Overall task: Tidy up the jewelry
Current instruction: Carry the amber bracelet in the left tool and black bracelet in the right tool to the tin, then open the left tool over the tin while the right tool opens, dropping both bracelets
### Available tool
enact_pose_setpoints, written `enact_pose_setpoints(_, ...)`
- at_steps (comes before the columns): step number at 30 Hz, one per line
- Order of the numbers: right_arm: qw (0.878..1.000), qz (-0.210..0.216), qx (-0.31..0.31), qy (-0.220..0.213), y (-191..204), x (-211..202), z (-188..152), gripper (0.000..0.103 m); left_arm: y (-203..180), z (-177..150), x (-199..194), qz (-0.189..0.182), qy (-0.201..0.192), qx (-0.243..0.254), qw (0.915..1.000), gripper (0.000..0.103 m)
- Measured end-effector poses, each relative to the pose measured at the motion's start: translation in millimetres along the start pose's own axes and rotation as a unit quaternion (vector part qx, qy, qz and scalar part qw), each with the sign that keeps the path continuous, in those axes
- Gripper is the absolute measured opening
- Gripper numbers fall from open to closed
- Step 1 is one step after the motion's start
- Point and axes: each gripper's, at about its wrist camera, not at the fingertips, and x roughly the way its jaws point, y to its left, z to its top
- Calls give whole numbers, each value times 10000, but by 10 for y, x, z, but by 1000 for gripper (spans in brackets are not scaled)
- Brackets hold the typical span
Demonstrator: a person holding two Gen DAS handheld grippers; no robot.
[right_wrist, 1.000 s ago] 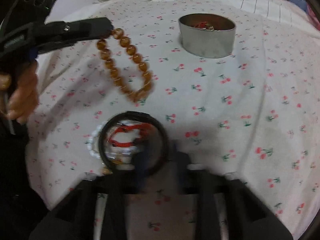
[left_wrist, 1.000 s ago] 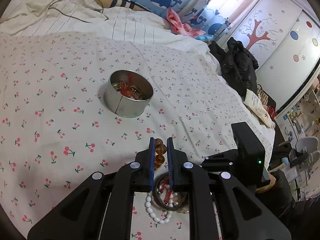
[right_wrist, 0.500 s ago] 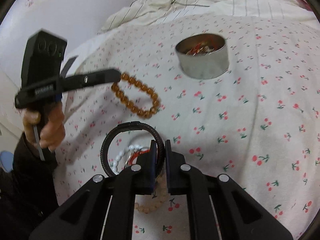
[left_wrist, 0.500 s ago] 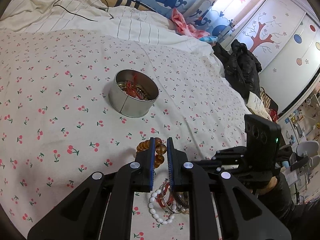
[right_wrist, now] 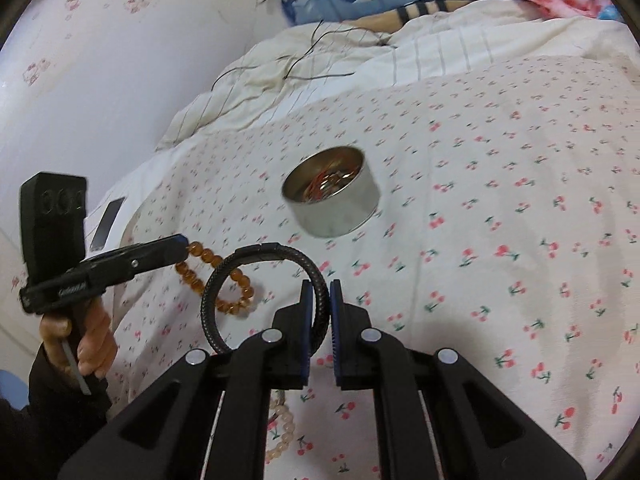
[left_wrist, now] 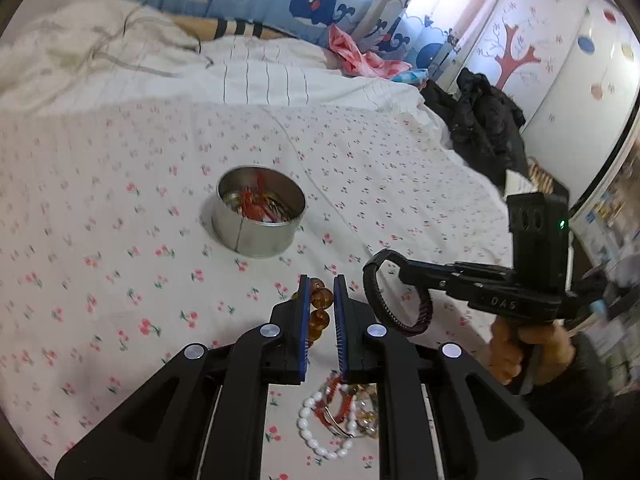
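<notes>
A round metal tin [left_wrist: 260, 212] with red and gold jewelry inside stands on the cherry-print bedspread; it also shows in the right wrist view [right_wrist: 332, 208]. My left gripper [left_wrist: 320, 304] is shut on an amber bead bracelet [left_wrist: 318, 312], which hangs in the air in the right wrist view [right_wrist: 224, 276]. My right gripper [right_wrist: 319, 300] is shut on a black braided bracelet [right_wrist: 260, 276], held above the bed to the right of the left gripper [left_wrist: 396, 292]. A pile of white, red and clear bead bracelets [left_wrist: 340, 416] lies below the left gripper.
A pale bead strand [right_wrist: 282, 436] lies on the bedspread under the right gripper. Rumpled white bedding [left_wrist: 160, 68] with a black cable lies behind the tin. Black clothes [left_wrist: 480, 128] sit at the bed's right edge. A phone [right_wrist: 106, 224] lies at the left edge.
My right gripper closed on the black bracelet and lifted it off the pile. Both grippers rose and moved forward toward the tin, each with its bracelet.
</notes>
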Motion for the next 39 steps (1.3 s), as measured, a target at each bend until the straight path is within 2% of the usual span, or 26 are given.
enact_pose_setpoints(6, 9999, -97, 64, -68, -60, 2, 14, 9, -127, 48, -41, 414, -129, 296, 9986, 10)
enact_pose_setpoints(9, 9999, -103, 73, -64, -63, 14, 12, 9, -178, 75, -101, 765, -262, 484, 9955, 10)
enact_pose_setpoints(18, 9997, -120, 126, -144, -84, 47, 38, 9, -311, 180, -174, 1316, -502, 824, 9866, 10)
enact_pose_setpoints(29, 9995, -87, 155, -269, -99, 35, 71, 9, -395, 269, -154, 1497, -626, 965, 9820, 10)
enact_pose_setpoints(39, 9979, -221, 319, -523, -192, 4, 168, 9, -261, 522, -33, 1191, -635, 712, 9883, 10)
